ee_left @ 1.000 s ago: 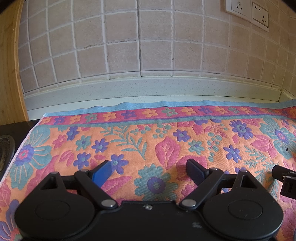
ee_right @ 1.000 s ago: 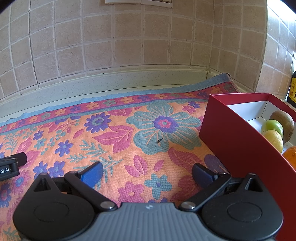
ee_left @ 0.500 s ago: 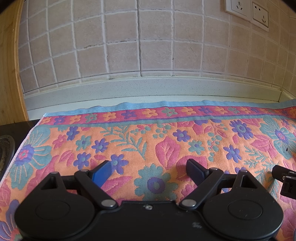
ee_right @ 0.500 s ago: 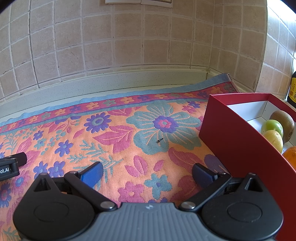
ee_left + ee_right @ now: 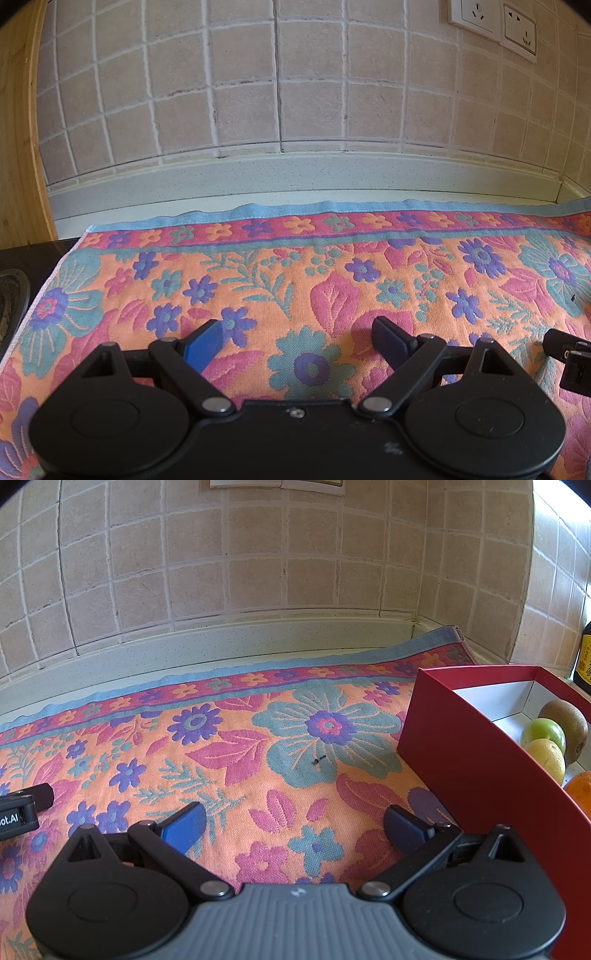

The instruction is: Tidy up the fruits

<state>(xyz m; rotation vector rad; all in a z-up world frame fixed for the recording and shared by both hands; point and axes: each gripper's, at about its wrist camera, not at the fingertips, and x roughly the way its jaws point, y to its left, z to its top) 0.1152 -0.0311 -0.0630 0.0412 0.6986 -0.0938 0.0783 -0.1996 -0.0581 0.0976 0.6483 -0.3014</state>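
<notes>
Our left gripper [image 5: 299,341] and right gripper [image 5: 291,825] hover with jaws wide apart, empty. The fruits [image 5: 546,755] sit in the red box [image 5: 469,764], round, firm, likely slippery; we'd grip across their middles.

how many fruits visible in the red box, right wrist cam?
4, along the red box interior: kiwi farthest, green apple beside it, lemon nearer, orange nearest at the frame edge. The box wall may hide more.
</notes>
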